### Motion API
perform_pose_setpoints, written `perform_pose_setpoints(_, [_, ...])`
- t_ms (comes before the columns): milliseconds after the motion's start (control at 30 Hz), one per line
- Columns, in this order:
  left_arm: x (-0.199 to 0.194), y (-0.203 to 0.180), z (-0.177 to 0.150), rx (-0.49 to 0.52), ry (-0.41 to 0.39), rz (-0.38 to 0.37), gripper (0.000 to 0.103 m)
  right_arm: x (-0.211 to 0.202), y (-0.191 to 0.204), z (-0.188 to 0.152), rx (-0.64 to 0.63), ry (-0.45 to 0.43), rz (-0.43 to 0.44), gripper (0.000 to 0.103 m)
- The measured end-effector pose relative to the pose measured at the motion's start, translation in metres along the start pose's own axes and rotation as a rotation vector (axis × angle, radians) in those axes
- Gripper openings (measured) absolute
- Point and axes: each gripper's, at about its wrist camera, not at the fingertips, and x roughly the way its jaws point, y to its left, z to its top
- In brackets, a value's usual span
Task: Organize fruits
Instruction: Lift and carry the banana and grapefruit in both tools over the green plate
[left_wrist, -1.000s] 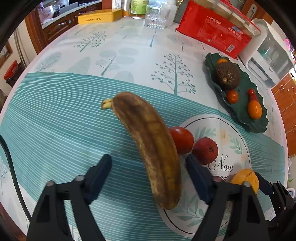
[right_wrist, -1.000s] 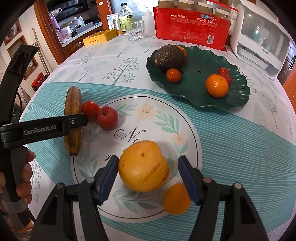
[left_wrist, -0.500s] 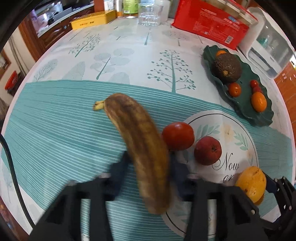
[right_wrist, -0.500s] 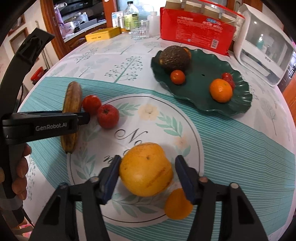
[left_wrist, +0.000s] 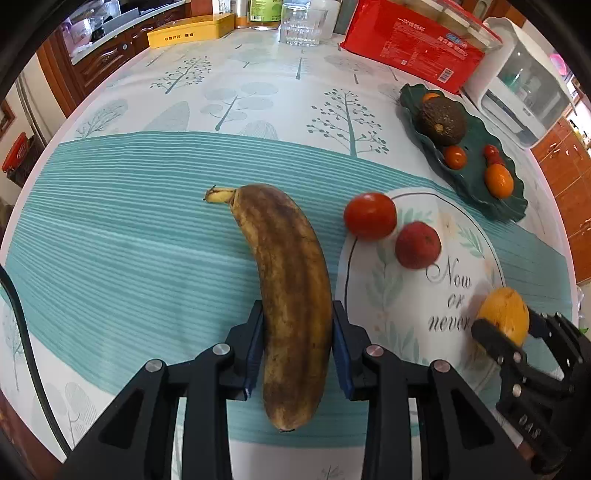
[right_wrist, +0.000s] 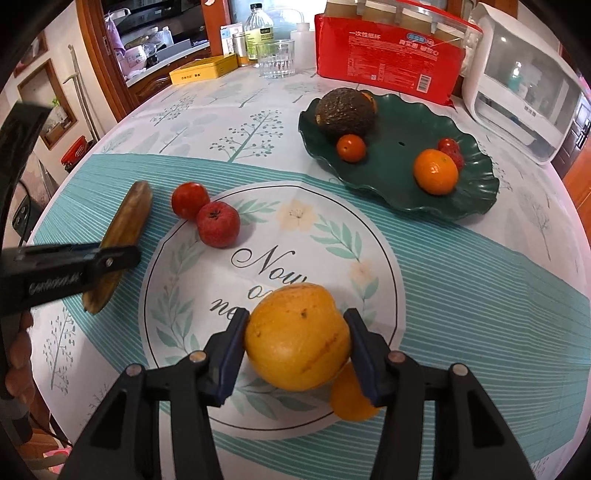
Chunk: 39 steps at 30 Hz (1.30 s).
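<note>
Left wrist view: the left claw (left_wrist: 297, 350) is closing, its blue pads pressed on both sides of a brown overripe banana (left_wrist: 291, 295) that runs lengthwise between the fingers, stem end pointing away. Ahead and to the right of the claw lie a red tomato (left_wrist: 370, 216) and a darker red fruit (left_wrist: 418, 245), touching each other on the cloth-covered surface (left_wrist: 122, 240). Farther right, the right claw (left_wrist: 506, 332) grips a yellow-orange fruit (left_wrist: 504, 314). Far ahead on the right, a green leaf-shaped plate (left_wrist: 513, 206) carries an avocado (left_wrist: 441, 120) and small orange and red fruits. Right wrist view: the right claw (right_wrist: 297, 343) has both pads against the yellow-orange fruit (right_wrist: 297, 338), holding it between the fingers. A small orange (right_wrist: 349, 400) lies just under the right finger, partly hidden. Ahead on the left, the tomato (right_wrist: 189, 200) and red fruit (right_wrist: 218, 223) sit touching; beyond them to the left, the banana (right_wrist: 127, 229) is held in the left claw (right_wrist: 110, 258). Far ahead on the right stands the green plate (right_wrist: 402, 173) with its avocado (right_wrist: 345, 112).
</note>
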Motion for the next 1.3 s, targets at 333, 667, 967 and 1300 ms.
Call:
perform_pose_setpoints(333, [-0.034,-0.016,-0.02,0.065,-0.049,-0.036,0.031,-0.02,0.0,-0.001,0.012,-0.037,0.01,0.052])
perform_pose_setpoints(667, [-0.062,-0.042,-0.03,0.163,-0.104,-0.067,0.031,-0.042,0.0,-0.002,0.021,-0.076,0.023,0.052])
perform_pose_setpoints(967, [-0.098,-0.079,-0.016,0.262,-0.177,-0.15,0.032,-0.072,-0.018,0.01,0.089,-0.133,0.039,0.052])
perform_pose_setpoints(1300, [-0.11,-0.137,0.034,0.386,-0.241,-0.225,0.032,-0.097,-0.07,0.047,0.189,-0.192,0.02,0.052])
